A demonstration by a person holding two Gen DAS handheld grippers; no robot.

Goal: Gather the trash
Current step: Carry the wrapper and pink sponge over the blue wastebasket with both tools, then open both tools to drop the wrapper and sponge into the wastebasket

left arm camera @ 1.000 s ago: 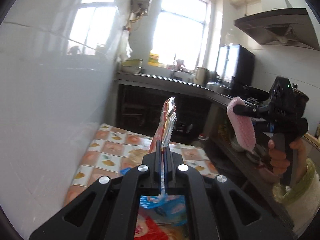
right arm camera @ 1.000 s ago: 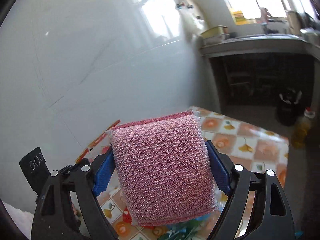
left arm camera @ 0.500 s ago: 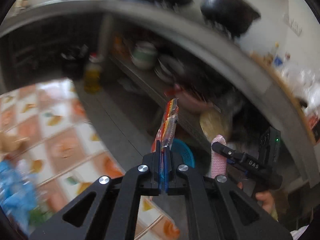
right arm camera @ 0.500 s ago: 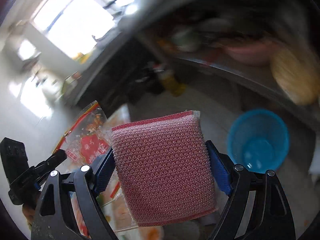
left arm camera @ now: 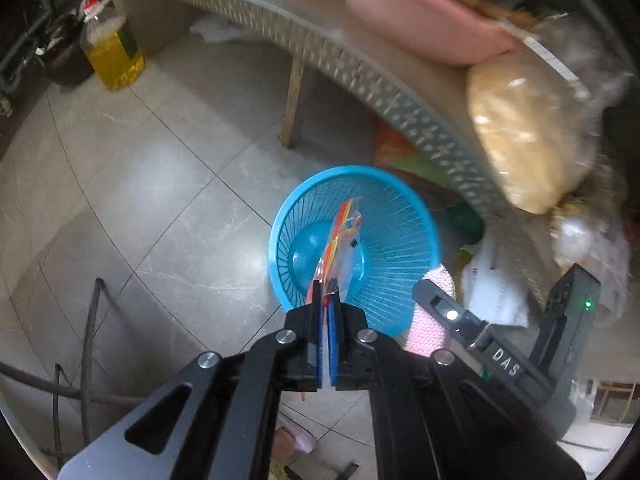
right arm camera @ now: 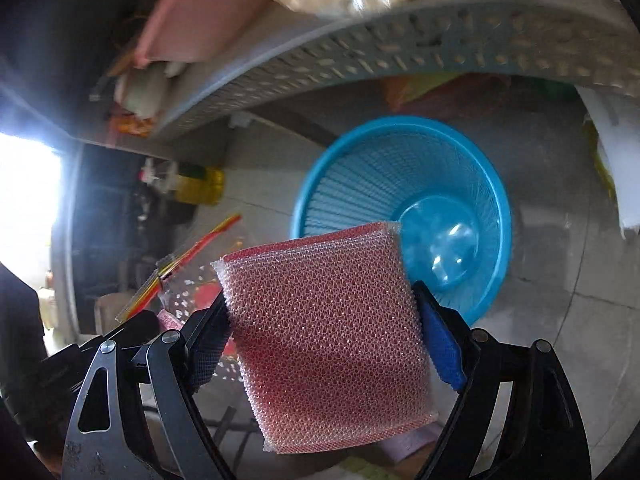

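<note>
A blue slatted plastic basket (left arm camera: 400, 236) (right arm camera: 360, 184) stands on the grey tiled floor below both grippers. My left gripper (left arm camera: 328, 292) points steeply down over the basket's near side, shut on a clear snack wrapper (left arm camera: 340, 236) with red and orange stripes that hangs above the basket's inside. The same wrapper (right arm camera: 188, 280) shows at the left of the right wrist view. My right gripper (right arm camera: 320, 296) is shut on a pink mesh sponge (right arm camera: 332, 344) (left arm camera: 432, 320), held above the basket's near rim. The basket looks empty inside.
A perforated metal shelf (left arm camera: 360, 76) curves just behind the basket, bearing a pink slab (left arm camera: 420, 12) and a tan bag (left arm camera: 528, 132). A yellow oil bottle (left arm camera: 112, 52) stands at far left. A white bag (left arm camera: 492, 292) lies right of the basket; dark cables (left arm camera: 88, 340) run at near left.
Both grippers swung away from the tiled table by the wall and dropped toward the floor, and now hang over the blue basket. Wrapper and sponge stay gripped.
</note>
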